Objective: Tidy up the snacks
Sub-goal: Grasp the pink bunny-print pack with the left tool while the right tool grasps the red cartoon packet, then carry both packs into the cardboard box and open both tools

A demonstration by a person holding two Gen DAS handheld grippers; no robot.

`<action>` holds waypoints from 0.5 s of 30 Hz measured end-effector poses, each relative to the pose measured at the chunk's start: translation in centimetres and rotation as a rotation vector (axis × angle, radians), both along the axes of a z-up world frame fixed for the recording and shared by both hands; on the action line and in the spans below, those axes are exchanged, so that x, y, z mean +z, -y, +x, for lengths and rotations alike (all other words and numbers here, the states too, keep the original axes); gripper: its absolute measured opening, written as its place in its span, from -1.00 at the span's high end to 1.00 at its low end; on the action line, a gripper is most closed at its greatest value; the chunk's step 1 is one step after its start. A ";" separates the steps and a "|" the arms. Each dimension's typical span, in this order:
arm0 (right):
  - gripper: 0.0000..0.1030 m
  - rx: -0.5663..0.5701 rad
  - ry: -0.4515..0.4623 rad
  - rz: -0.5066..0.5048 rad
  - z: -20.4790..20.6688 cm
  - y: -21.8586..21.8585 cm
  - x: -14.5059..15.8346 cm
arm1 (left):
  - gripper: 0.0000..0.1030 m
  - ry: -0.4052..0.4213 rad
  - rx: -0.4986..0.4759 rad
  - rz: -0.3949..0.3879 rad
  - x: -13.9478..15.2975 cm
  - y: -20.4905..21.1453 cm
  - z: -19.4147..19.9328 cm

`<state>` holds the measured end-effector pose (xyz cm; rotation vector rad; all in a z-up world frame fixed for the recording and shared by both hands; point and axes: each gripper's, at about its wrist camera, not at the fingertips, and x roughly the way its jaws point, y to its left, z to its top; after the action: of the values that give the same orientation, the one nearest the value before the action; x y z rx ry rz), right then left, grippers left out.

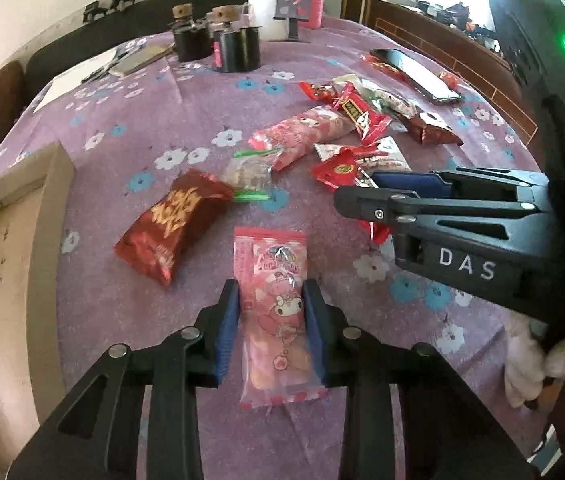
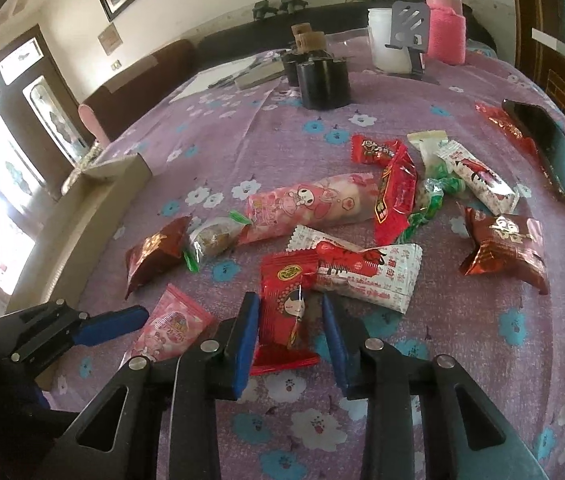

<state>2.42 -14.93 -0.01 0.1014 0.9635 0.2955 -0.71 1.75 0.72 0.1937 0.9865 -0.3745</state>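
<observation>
- The left gripper is seen clamped on a pink snack packet, its blue pads pressed against both long sides, the packet lying on the purple cloth.
- The right gripper straddles a red snack packet; one pad touches it, the other stands just apart, so no grip is judged made.
- The pick-up step is judged in hand; next, a lift toward the cardboard box is probably called for.
- The box's inside is cut off, and packet lettering cannot be read.
</observation>
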 end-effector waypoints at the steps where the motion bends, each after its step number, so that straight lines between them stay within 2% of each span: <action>1: 0.28 0.001 -0.001 -0.009 -0.1 -0.3 0.0 | 0.47 -0.006 0.013 -0.021 0.1 -0.5 -0.2; 10: 0.29 -0.014 0.012 -0.099 -0.7 -2.5 0.1 | 0.47 0.026 0.067 -0.135 3.0 -4.3 -3.5; 11: 0.32 -0.020 0.013 -0.111 -0.7 -2.7 0.0 | 0.47 0.028 0.071 -0.148 3.3 -4.6 -3.7; 13: 0.59 -0.024 0.013 -0.126 -0.9 -2.9 0.1 | 0.47 0.032 0.089 -0.181 3.8 -5.9 -4.4; 15: 0.60 -0.019 0.000 -0.097 -1.3 -2.9 0.4 | 0.47 0.028 0.106 -0.215 4.3 -7.2 -4.8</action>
<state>1.17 -12.03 0.35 0.0218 0.9745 0.2311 -5.47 8.96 4.99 -0.0477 0.9180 -0.3772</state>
